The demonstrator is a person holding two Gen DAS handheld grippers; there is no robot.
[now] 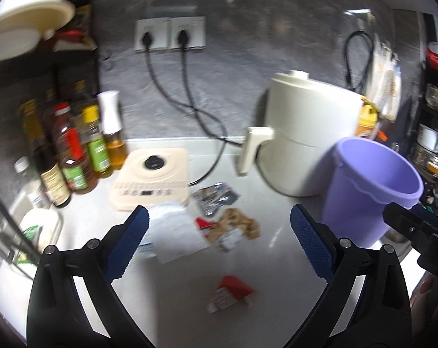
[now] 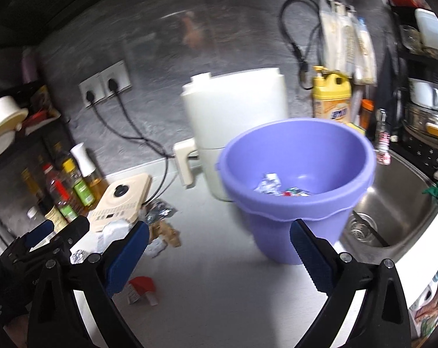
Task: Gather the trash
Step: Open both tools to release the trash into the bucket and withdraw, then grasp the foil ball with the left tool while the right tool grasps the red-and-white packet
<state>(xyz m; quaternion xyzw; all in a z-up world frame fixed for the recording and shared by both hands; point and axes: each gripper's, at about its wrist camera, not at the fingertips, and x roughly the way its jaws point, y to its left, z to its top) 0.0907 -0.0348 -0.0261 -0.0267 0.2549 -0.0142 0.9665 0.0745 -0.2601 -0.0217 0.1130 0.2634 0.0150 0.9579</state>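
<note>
Writing is scarce and mostly blurred: the yellow detergent bottle (image 2: 332, 98) behind the bucket carries an orange label with blue characters I cannot make out, and the green labels on the oil bottles (image 1: 82, 150) are unreadable too.

My left hand-held gripper (image 1: 219, 243) is released, its ribbed blue pads spread wide with nothing between them, hanging over the trash on the pale, smooth surface (image 1: 277, 261). Below it lies a flat white paper sheet (image 1: 175, 232), a crumpled brown wrapper (image 1: 239, 223) touching a red-and-white scrap (image 1: 204, 223), and a shiny crinkled foil packet (image 1: 216, 197) just beside the cream induction cooker (image 1: 152, 179). Nearer to me, apart from that pile, sits a folded red-and-white carton piece (image 1: 233, 293).

My right hand-held gripper (image 2: 219, 252) is likewise released and empty, pointing toward the lilac plastic bucket (image 2: 300, 203), a round, tapering pail with a wavy moulded rim band. Inside it, on the bottom, lie crumpled silver foil and small red and green wrappers (image 2: 279, 188). The bucket stands just in front of the glossy white air fryer (image 2: 236, 110), next to the stainless steel sink (image 2: 393, 211).
</note>
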